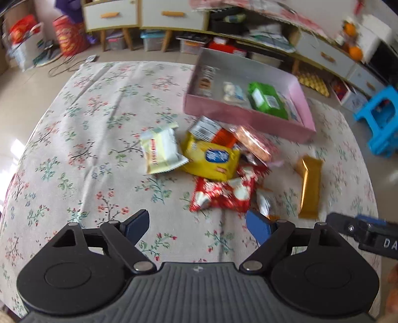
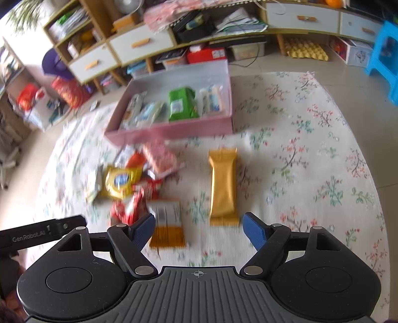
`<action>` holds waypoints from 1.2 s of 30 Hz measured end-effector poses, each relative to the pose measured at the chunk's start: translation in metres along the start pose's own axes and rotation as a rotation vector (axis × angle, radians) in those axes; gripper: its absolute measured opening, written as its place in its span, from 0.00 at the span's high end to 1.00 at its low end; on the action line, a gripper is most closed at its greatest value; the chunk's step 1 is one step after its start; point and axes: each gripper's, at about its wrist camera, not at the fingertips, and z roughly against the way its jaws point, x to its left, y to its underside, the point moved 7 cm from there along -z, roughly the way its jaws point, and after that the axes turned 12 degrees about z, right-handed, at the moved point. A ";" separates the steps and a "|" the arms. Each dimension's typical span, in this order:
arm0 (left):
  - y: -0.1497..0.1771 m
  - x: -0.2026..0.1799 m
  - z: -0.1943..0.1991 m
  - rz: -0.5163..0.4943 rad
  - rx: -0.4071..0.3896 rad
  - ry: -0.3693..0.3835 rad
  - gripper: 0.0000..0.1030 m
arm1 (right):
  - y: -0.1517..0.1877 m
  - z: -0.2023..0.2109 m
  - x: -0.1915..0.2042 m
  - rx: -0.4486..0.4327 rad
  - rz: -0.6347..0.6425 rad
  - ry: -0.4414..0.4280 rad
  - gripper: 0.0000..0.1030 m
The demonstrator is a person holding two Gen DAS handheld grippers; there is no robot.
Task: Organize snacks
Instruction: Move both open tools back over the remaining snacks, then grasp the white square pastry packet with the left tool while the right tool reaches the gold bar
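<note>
A pile of snack packets lies on the floral cloth: a cream packet (image 1: 161, 149), a yellow packet (image 1: 211, 159), a red packet (image 1: 223, 193) and a gold bar (image 1: 309, 186). A pink box (image 1: 248, 116) behind the pile holds a green packet (image 1: 266, 99) and several others. My left gripper (image 1: 197, 228) is open and empty, just short of the red packet. My right gripper (image 2: 199, 228) is open and empty; the gold bar (image 2: 222, 188) and an orange-and-white packet (image 2: 168, 226) lie between its fingers. The pink box (image 2: 174, 129) shows beyond.
Low cabinets with drawers (image 1: 112, 15) and shelves of clutter stand behind the table. A blue stool (image 1: 383, 121) stands on the floor at the right. The right gripper's body (image 1: 365, 233) shows at the left view's right edge.
</note>
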 end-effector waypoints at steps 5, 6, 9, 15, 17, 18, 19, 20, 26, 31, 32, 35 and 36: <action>0.003 -0.002 -0.002 -0.052 -0.020 -0.029 0.18 | 0.005 0.001 -0.010 0.002 -0.013 0.032 0.23; 0.004 -0.002 -0.001 -0.050 -0.022 -0.029 0.18 | 0.005 0.001 -0.012 0.004 -0.018 0.038 0.23; 0.005 -0.003 0.002 -0.056 -0.043 -0.038 0.18 | 0.006 0.000 -0.013 0.004 -0.012 0.046 0.23; 0.008 -0.004 0.001 -0.069 -0.041 -0.044 0.17 | 0.005 -0.001 -0.010 0.005 -0.004 0.044 0.23; 0.008 -0.003 0.001 -0.072 -0.044 -0.052 0.17 | 0.004 -0.001 -0.009 0.004 -0.002 0.039 0.23; 0.008 -0.003 0.001 -0.073 -0.044 -0.053 0.17 | 0.005 -0.001 -0.008 0.005 -0.001 0.036 0.23; 0.008 -0.003 0.001 -0.075 -0.043 -0.052 0.17 | 0.005 -0.001 -0.008 0.006 0.000 0.035 0.23; 0.008 -0.004 0.001 -0.080 -0.044 -0.051 0.17 | 0.005 -0.001 -0.008 0.006 0.001 0.035 0.23; 0.010 -0.010 0.004 -0.124 -0.063 -0.054 0.17 | 0.005 -0.002 -0.005 0.012 0.010 0.036 0.23; 0.010 -0.013 0.006 -0.143 -0.077 -0.056 0.17 | 0.004 -0.003 -0.005 0.013 0.011 0.041 0.23; 0.010 -0.014 0.006 -0.146 -0.080 -0.058 0.17 | 0.004 -0.003 -0.005 0.013 0.011 0.043 0.23; 0.010 -0.015 0.007 -0.153 -0.086 -0.058 0.17 | 0.004 -0.004 -0.006 0.014 0.012 0.046 0.23; 0.010 -0.015 0.007 -0.155 -0.087 -0.058 0.17 | 0.004 -0.004 -0.006 0.015 0.013 0.048 0.23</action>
